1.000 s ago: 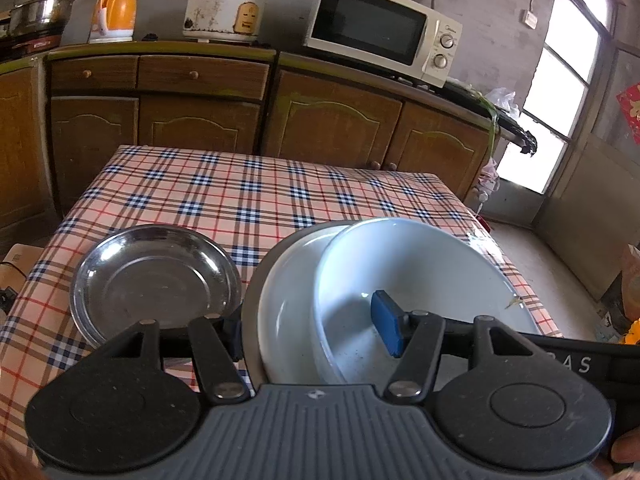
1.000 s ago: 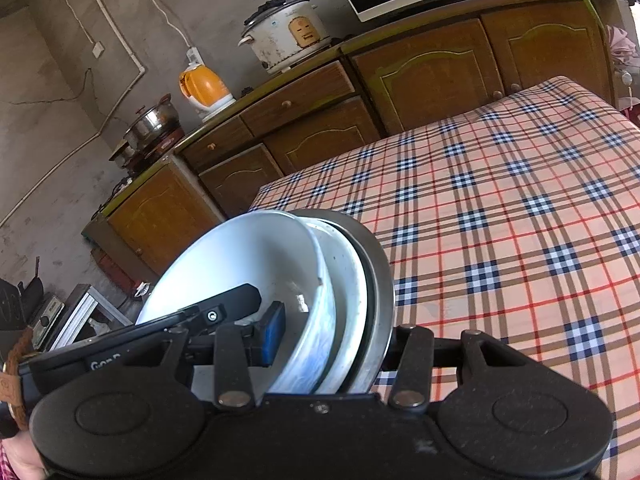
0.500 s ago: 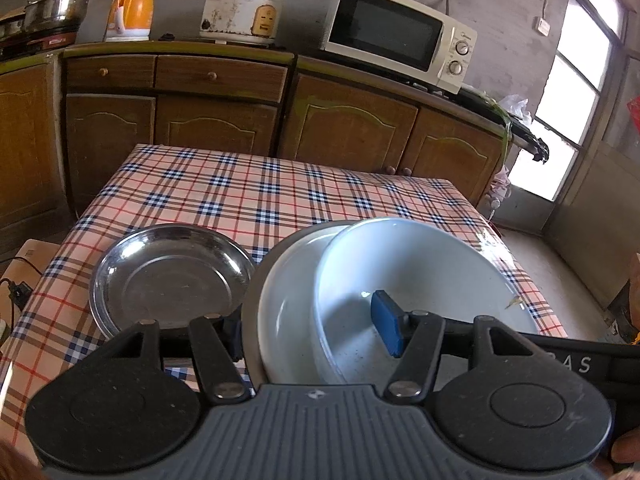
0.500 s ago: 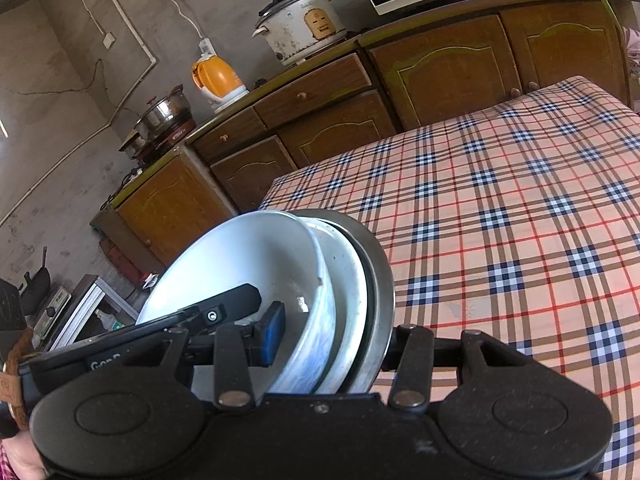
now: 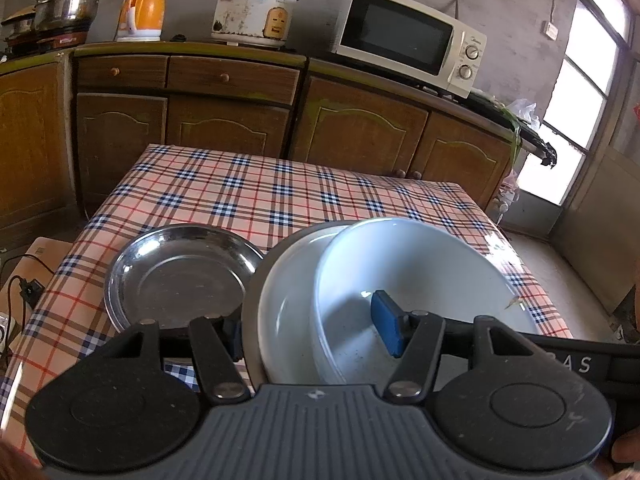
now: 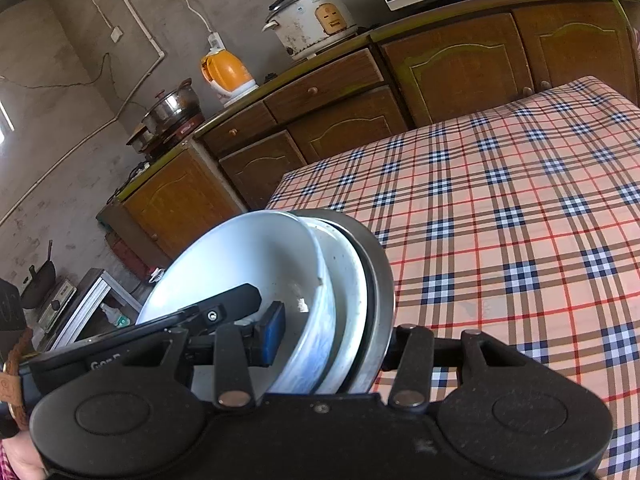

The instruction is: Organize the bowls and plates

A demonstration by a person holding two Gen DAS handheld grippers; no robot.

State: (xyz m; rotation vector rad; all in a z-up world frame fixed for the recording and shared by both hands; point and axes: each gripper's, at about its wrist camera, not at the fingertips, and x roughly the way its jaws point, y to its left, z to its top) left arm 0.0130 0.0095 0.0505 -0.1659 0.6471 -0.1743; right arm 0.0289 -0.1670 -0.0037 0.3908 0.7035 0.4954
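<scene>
Left wrist view: the left gripper [image 5: 316, 332] is clenched on the rim of a stack of dishes [image 5: 420, 280], a white bowl nested in a plate and a metal dish, held above the checked table [image 5: 280, 196]. A loose steel plate [image 5: 180, 276] lies just left of it. Against the earlier frame, the plate sits further right.

Right wrist view: the right gripper [image 6: 332, 336] clamps the stack's opposite rim [image 6: 376, 264]; the background has shifted.

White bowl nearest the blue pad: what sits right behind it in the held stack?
Behind the white bowl nests a second white dish, then a steel plate. Only their rims show; anything further between them stays covered.
</scene>
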